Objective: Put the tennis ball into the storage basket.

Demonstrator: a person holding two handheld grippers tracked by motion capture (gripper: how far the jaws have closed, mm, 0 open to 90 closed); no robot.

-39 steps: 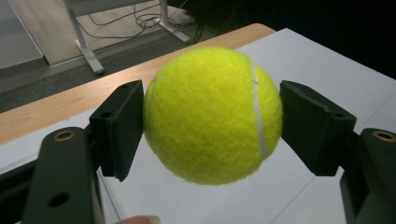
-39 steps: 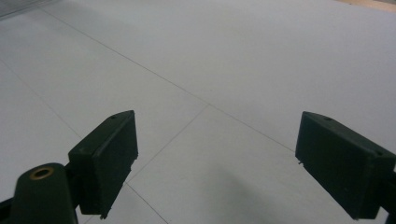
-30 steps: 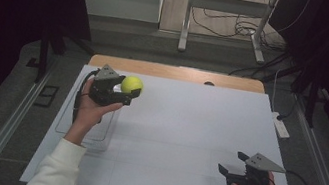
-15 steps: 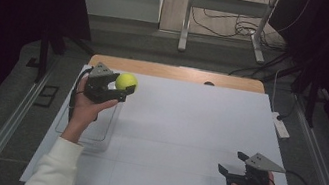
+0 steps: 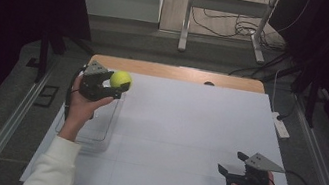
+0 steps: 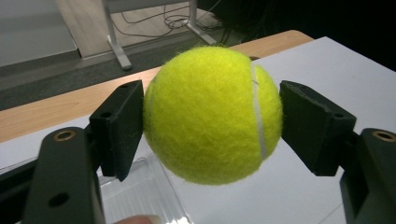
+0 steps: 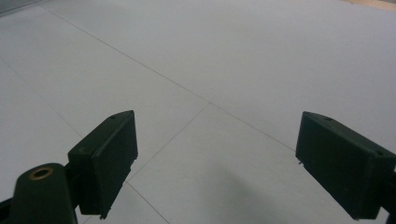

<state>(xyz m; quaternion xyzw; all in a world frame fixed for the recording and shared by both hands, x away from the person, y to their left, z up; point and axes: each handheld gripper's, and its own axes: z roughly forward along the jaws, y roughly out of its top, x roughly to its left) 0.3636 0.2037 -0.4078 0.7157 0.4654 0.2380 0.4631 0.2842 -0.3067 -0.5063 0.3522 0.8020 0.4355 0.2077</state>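
Vs. 0.5 s and 1.0 s ago: the left gripper (image 5: 113, 89) w/ the tennis ball (image 5: 121, 79) is sitting a bit further toward the upper left of the high view, nearer the table's far wooden edge (image 5: 176, 72); 1.0 s ago the ball was lower and more to the right. The right gripper (image 5: 234, 165) is not moving, same spot at lower right.

Left gripper is clamping the ball: in the left gripper view (image 6: 212, 116) both black pads are pressing its sides, one at frame left, one at frame right. Ball is off the surface, hanging over the upper end of a clear plastic tray (image 5: 80, 131), which is lying at the left of the table; part of the tray (image 6: 135, 196) is showing below the ball.

Ball is round, so no long axis; its white seam (image 6: 258, 121) is running approx. top to bottom on the ball's right side in the left gripper view.

Right gripper view: the right gripper (image 7: 212, 163) jaws are standing wide apart, nothing btw. them, over the bare white sheet (image 7: 224, 70).

Surface: white sheet (image 5: 195, 138) w/ faint grid lines covering the tabletop. Room: dark at both sides, grey floor, metal stand legs (image 5: 225, 21) and cables at upper centre.
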